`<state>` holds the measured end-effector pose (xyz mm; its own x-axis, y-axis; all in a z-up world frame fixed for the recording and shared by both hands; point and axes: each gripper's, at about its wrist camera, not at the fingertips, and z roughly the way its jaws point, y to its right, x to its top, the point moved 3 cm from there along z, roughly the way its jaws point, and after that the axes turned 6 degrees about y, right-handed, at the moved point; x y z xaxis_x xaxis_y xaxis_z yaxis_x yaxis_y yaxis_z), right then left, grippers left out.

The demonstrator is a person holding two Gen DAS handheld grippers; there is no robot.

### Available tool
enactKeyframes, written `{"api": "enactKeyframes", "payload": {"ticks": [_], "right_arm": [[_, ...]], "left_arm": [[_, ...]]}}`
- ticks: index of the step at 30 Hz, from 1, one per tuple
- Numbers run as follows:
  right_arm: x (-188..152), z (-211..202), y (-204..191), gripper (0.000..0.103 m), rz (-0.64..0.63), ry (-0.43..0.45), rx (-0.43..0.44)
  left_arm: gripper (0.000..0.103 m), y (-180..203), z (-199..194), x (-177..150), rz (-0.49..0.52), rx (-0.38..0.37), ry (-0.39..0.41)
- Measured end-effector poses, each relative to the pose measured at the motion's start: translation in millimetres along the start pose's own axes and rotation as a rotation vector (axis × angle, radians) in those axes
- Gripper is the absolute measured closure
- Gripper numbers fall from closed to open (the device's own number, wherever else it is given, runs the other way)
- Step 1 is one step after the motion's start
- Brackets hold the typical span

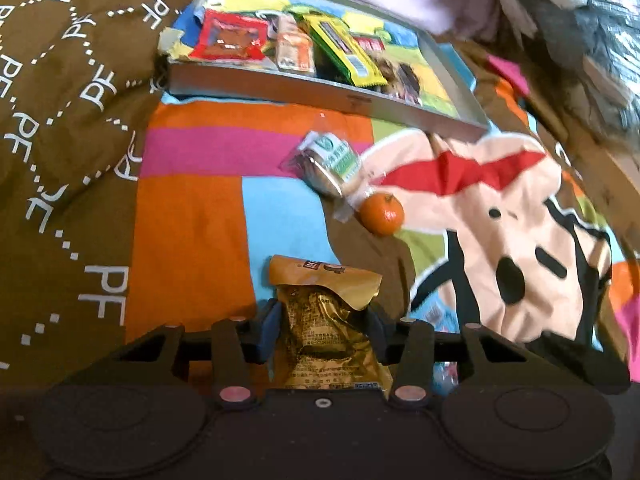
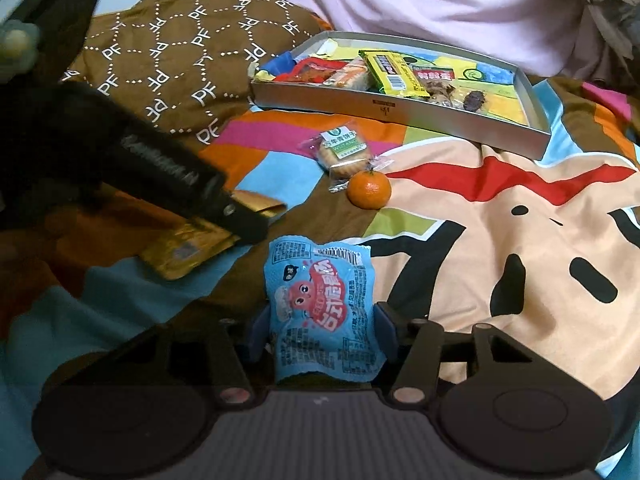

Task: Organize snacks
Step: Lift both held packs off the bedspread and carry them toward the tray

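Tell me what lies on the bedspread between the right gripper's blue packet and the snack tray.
Between the blue packet and the tray: a mandarin and a wrapped biscuit, shown in the right wrist view.

Could not read the small print on the gold snack packet [image 1: 332, 332], its lower part hidden behind the left gripper [image 1: 322, 322] body. Blurred beyond recognition at the upper right of the left wrist view: a dark cluttered heap [image 1: 576, 28]. Lost the blue snack packet [image 2: 324, 312] bottom edge behind the right gripper [image 2: 322, 330], and saw the left gripper [image 2: 120, 160] cut off at the right wrist view's left edge, covering part of the gold snack packet [image 2: 188, 248].
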<state>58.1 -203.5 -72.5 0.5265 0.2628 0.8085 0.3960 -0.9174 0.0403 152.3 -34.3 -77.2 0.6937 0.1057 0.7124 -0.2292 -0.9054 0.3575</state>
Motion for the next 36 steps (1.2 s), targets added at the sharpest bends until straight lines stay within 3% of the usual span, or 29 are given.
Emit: {"api": "enactKeyframes", "payload": {"ticks": [13, 19, 25, 32, 36], "right_arm": [[17, -3, 17, 0.045, 0.035, 0.046, 0.027], [33, -8, 33, 0.044, 0.036, 0.09, 0.005], [47, -11, 47, 0.044, 0.02, 0.126, 0.016], [56, -6, 57, 0.044, -0.007, 0.141, 0.061], [74, 1, 62, 0.044, -0.051, 0.19, 0.092]], "left_arm": [[0.056, -2, -3, 14, -0.043, 0.017, 0.119], [0.056, -8, 0, 25, -0.123, -0.002, 0.13], [0.056, -1, -7, 28, -0.125, -0.007, 0.163], [0.055, -2, -11, 29, -0.15, 0.02, 0.168], [0.056, -4, -10, 42, -0.223, 0.053, 0.172]]}}
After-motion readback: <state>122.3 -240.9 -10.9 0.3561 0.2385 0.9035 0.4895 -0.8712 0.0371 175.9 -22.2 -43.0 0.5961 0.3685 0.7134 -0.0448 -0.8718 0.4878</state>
